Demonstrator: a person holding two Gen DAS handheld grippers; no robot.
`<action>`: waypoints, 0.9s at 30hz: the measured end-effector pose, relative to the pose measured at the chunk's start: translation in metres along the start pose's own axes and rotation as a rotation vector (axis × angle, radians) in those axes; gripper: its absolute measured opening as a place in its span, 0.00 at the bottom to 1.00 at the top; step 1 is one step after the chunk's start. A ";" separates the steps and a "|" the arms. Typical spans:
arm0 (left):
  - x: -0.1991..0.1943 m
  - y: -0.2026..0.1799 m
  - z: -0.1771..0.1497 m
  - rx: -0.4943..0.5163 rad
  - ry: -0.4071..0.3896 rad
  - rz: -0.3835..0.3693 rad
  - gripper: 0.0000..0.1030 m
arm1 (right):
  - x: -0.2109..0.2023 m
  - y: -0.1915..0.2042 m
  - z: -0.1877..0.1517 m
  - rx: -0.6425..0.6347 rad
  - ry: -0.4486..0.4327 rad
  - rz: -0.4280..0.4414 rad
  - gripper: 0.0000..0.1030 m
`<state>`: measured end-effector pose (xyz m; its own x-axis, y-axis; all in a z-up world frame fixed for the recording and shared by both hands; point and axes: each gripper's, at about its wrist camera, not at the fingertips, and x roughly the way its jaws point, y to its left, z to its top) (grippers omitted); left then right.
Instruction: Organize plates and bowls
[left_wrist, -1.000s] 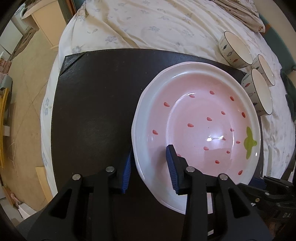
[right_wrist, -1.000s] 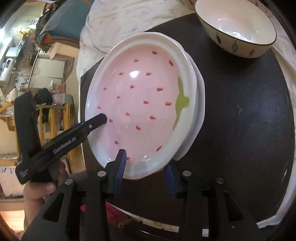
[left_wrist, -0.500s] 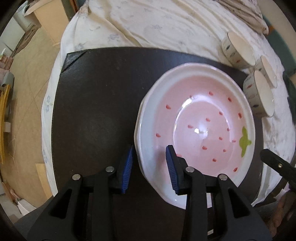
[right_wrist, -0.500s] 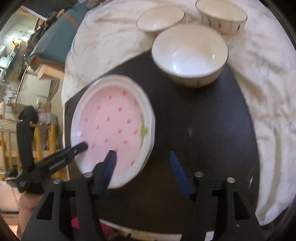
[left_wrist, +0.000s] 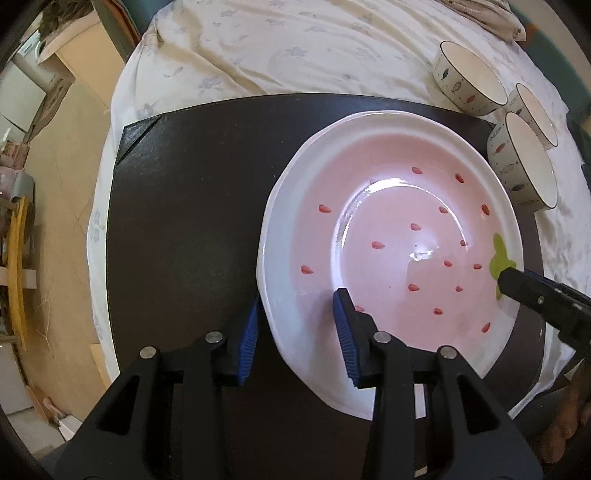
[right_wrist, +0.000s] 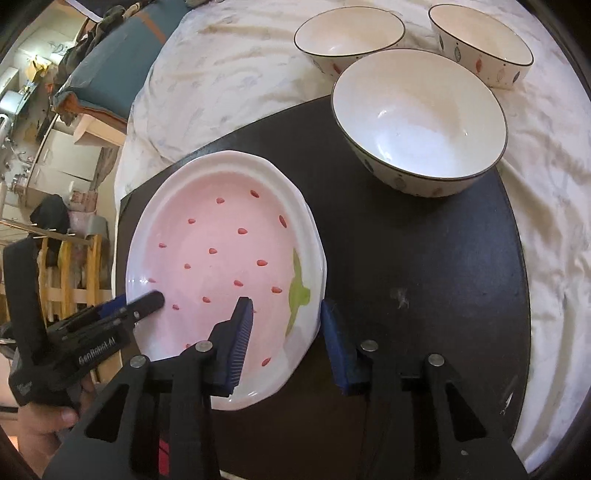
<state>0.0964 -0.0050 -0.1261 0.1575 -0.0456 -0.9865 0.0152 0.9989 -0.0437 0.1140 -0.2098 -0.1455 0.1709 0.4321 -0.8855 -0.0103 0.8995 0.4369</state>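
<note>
Start at the left side of the pink, strawberry-dotted china plate (left_wrist: 406, 221). See the left gripper (left_wrist: 297, 306) there, pointing down and pinching the plate's white rim, one blue pad under the edge and one on the pink inside. Hold that pinch firm, but do not squeeze hard.

Find the plate low on the flat black mat (left_wrist: 184, 221), with what looks like a second white plate (right_wrist: 320, 258) peeking out just under it. Take care to grab only the rim that is meant to be grabbed.

Next, look to the green leaf side. See the right gripper (right_wrist: 285, 308) closing there, with the rim between its blue pads, not yet tight by the look of it. Let both pads land flat on the rim before lifting. Lift both sides together and level, so nothing tips or slides.

Mind the big white china bowl with the dark rim (right_wrist: 417, 129), near the plate on the far part of the mat. Steer clear of it, and of the two smaller matching bowls (right_wrist: 347, 40) behind it on the pale flowery bedsheet (right_wrist: 221, 74).
</note>
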 end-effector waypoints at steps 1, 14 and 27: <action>0.000 0.001 0.001 -0.013 0.003 -0.009 0.34 | 0.000 0.000 0.000 -0.002 -0.001 -0.005 0.39; -0.012 -0.017 -0.001 0.062 -0.071 0.056 0.56 | -0.003 -0.007 -0.006 0.008 0.011 -0.022 0.52; -0.059 -0.011 -0.013 -0.114 -0.210 0.046 0.72 | -0.055 -0.018 -0.015 0.024 -0.113 0.032 0.74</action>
<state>0.0738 -0.0134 -0.0690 0.3576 0.0112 -0.9338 -0.1065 0.9939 -0.0289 0.0899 -0.2490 -0.1070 0.2805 0.4492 -0.8482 0.0054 0.8830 0.4694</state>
